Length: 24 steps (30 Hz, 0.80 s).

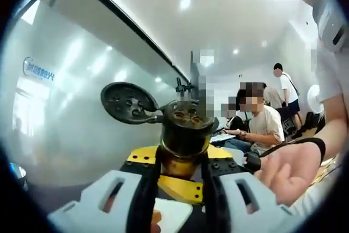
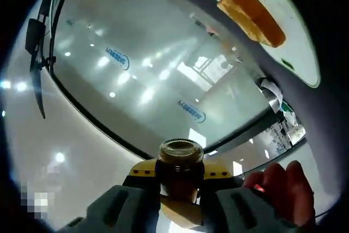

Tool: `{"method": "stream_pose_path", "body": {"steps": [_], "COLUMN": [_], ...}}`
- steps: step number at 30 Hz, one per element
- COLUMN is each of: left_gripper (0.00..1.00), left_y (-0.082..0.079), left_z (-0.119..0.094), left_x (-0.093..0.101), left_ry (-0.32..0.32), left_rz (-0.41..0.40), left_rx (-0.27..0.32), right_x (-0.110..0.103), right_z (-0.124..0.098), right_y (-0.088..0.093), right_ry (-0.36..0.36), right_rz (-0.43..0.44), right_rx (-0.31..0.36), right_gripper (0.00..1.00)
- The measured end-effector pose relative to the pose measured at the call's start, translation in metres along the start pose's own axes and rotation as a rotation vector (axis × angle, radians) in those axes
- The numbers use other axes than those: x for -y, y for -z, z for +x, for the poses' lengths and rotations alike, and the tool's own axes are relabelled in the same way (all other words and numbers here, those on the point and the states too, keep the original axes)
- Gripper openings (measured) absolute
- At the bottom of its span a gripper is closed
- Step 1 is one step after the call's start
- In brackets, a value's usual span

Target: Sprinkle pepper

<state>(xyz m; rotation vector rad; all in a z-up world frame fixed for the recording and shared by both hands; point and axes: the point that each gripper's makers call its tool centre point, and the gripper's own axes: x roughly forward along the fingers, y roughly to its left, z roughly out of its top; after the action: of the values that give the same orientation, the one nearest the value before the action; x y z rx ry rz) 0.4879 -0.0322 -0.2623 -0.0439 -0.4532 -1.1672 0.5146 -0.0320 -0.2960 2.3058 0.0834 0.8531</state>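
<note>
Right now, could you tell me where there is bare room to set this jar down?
The white plate is bare on either side of the bread slice, and the dark tabletop along its rim is free. It is crowded by the small bundle near the glass wall. The right gripper grips the jar.

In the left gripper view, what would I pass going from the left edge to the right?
Frosted glass wall → open flip lid → pepper shaker held between the jaws → seated person → open hand.
</note>
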Motion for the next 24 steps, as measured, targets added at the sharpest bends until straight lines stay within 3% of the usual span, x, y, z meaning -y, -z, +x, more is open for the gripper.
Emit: {"method": "stream_pose_path", "body": {"steps": [16,24], "left_gripper": [0.17,0.18], "left_y": [-0.006,-0.007], "left_z": [-0.003,-0.004], "left_x": [0.021,0.017], "left_ry": [0.03,0.03], "left_rz": [0.057,0.031], "left_rx": [-0.02,-0.02], "right_x": [0.0,0.0], "right_z": [-0.007,-0.006], "right_y": [0.01,0.012], "right_ry": [-0.053,-0.06], "right_rz": [0.048,0.059], "right_rx": [0.015,0.031], "right_gripper": [0.22,0.22]}}
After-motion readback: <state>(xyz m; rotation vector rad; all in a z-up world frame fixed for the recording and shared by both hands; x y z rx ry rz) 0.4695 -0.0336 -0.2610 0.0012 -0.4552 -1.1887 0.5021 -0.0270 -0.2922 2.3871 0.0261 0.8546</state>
